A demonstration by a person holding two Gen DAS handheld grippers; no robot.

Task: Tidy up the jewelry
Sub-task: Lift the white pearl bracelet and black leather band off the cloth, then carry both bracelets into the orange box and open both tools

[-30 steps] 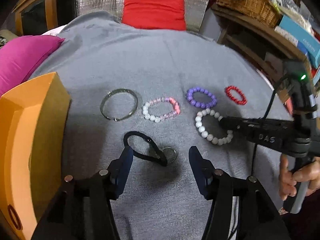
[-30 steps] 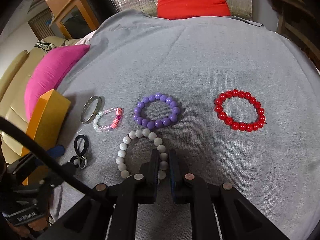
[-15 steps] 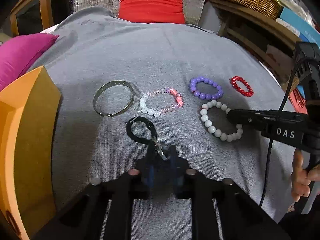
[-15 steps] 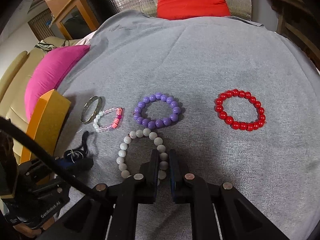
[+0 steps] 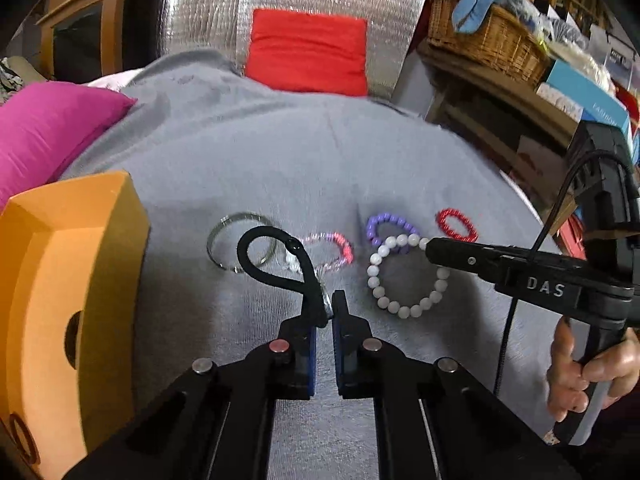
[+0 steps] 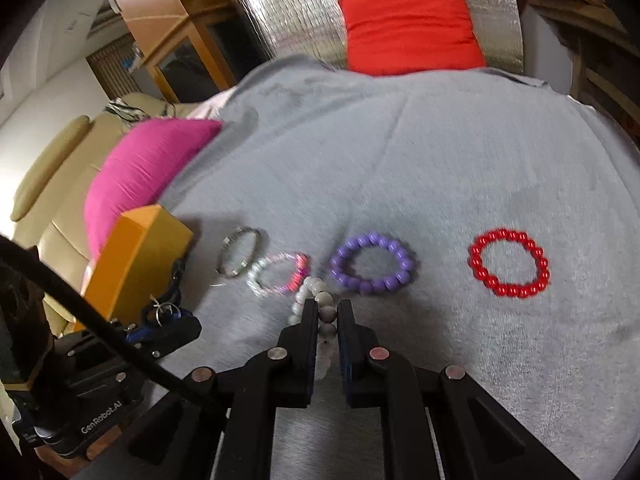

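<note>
My left gripper [image 5: 327, 312] is shut on a black cord bracelet [image 5: 276, 264] with a silver charm and holds it lifted above the grey cloth. My right gripper [image 6: 328, 314] is shut on a white bead bracelet [image 6: 314, 292], which hangs from its fingers; it also shows in the left wrist view [image 5: 408, 276]. On the cloth lie a metal bangle [image 6: 239, 258], a pink and clear bead bracelet [image 6: 280, 276], a purple bead bracelet [image 6: 372, 268] and a red bead bracelet [image 6: 509, 268]. An orange box [image 5: 68, 292] stands open at the left.
A magenta cushion [image 6: 140, 172] lies at the left edge of the cloth and a red cushion [image 6: 408, 24] at the far edge. Shelves with a wicker basket [image 5: 488, 44] and boxes stand to the right.
My left gripper closed on the black cord bracelet and lifted it. My right gripper, shut on the white bead bracelet, raised it off the cloth.
</note>
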